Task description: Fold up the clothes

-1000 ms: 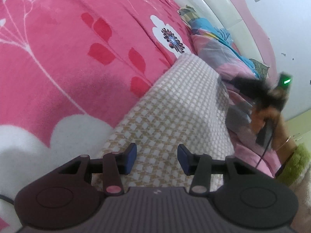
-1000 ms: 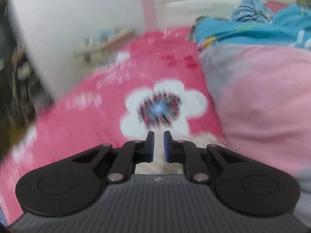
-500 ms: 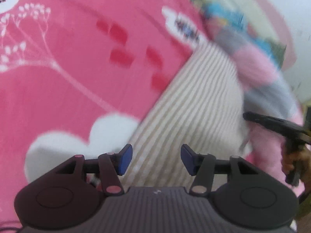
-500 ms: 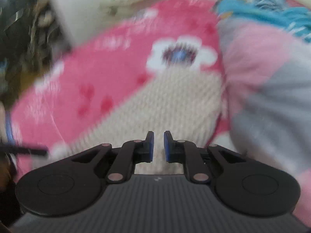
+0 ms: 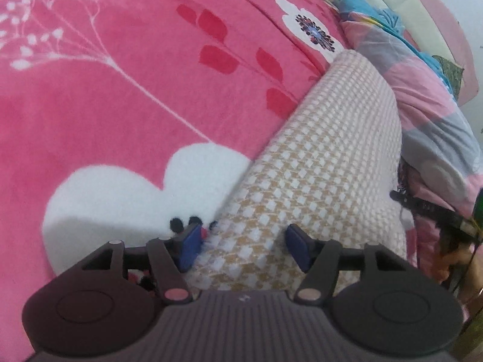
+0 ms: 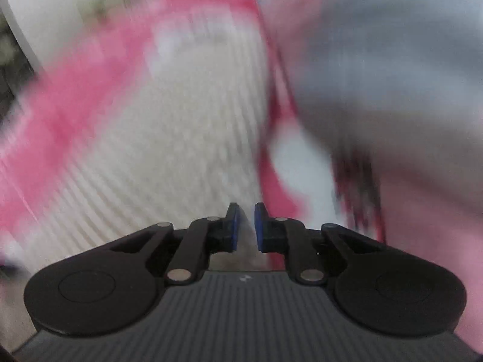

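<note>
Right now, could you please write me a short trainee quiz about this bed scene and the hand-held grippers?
1. True or false: the checked beige garment lies on the pink flowered blanket.
2. Which is set wider: A. the left hand-held gripper, B. the right hand-held gripper?
3. Fill in: the pads of the left hand-held gripper are ____ in colour.

Key: 1 true. 2 A; both are opening and neither pinches cloth. 3 blue.
</note>
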A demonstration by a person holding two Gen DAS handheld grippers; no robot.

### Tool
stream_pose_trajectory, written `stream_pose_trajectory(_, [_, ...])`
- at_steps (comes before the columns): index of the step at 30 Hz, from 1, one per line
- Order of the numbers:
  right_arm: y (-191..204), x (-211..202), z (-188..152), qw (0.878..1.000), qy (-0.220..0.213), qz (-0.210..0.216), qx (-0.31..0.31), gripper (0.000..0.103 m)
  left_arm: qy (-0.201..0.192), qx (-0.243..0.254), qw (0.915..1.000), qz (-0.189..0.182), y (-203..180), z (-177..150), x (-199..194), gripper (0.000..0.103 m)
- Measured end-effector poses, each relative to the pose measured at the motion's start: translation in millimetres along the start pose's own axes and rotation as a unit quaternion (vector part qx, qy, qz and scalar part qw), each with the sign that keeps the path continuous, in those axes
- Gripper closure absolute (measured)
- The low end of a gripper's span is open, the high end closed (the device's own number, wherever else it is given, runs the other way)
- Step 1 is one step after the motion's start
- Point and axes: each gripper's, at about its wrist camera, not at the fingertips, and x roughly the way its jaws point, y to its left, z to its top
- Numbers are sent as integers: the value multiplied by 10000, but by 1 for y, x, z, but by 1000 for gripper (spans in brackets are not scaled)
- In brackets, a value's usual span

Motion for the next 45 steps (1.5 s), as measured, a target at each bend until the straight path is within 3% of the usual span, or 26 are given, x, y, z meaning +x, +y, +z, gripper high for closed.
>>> stream_pose_trajectory(3, [-11,-14,6,9986,3,75,515,88,6,22,10000,-83,3,1,3,38])
stream_pose_trajectory(5, [2,-30,16,9995,-174,-271,61,87,22,20,9999,-136,5,3,5,38])
stream_pose_trajectory(7, [13,-50,21,9987,-504,32,-75,86,-71,-115,9998,-120,-2,-8,10,38])
stream_pose_trajectory(9, [29,-44,12,9981,-365,391,-311,88,-169,-239,9995,-93,-8,-20,16,38])
stream_pose_trajectory(11, [44,-13,-13,9950,316,95,-945,89,-147,-167,9997,-70,-8,-21,14,37])
stream_pose_trajectory(13, [48,-14,-23,9942,290,-62,-1035,89,-147,-6,9999,-9,-9,-21,5,37])
stream_pose_trajectory(15, [54,-35,-13,9974,316,-74,-648,85,-143,195,9997,45,-7,-21,-5,37])
stream_pose_trajectory(18, [84,-82,-22,9944,141,577,-870,85,66,305,9994,131,3,-22,-13,33])
stream_pose_trajectory(20, [108,-76,-44,9902,525,784,-1028,86,244,152,9996,69,17,-28,-13,30])
stream_pose_trajectory(22, [127,-47,-76,9849,1099,659,-1165,86,260,73,9996,-5,26,-31,-14,29])
stream_pose_trajectory(24, [133,-34,-100,9876,874,433,-1228,86,206,170,9996,-22,29,-32,-24,32])
stream_pose_trajectory(26, [134,-48,-93,9931,925,328,-647,85,134,353,9993,-18,30,-33,-38,32])
stream_pose_trajectory(29, [148,-97,-91,9950,623,693,-369,84,142,702,9974,-30,34,-42,-57,32])
stream_pose_trajectory(32, [177,-121,-112,9860,930,1249,-591,84,436,1012,9938,132,38,-59,-58,31])
stream_pose_trajectory(34, [193,-98,-136,9781,1445,1363,-624,83,627,1070,9916,371,42,-71,-48,28])
stream_pose_trajectory(35, [199,-84,-150,9782,1504,1275,-651,82,659,970,9924,373,47,-75,-46,28])
stream_pose_trajectory(36, [203,-70,-164,9791,1524,1162,-681,81,663,884,9933,351,51,-76,-48,28])
stream_pose_trajectory(38, [204,-76,-161,9799,1537,1148,-552,81,562,791,9949,286,54,-68,-62,36])
stream_pose_trajectory(40, [199,-101,-153,9815,1347,1343,-225,79,335,941,9945,316,48,-61,-83,35])
stream_pose_trajectory(41, [200,-117,-153,9808,1213,1486,-344,79,279,1024,9938,324,48,-64,-93,33])
stream_pose_trajectory(43, [203,-140,-162,9762,1205,1710,-577,79,419,1209,9910,391,47,-75,-92,31])
stream_pose_trajectory(45, [202,-122,-175,9707,1508,1751,-659,79,682,1405,9863,539,45,-87,-79,31])
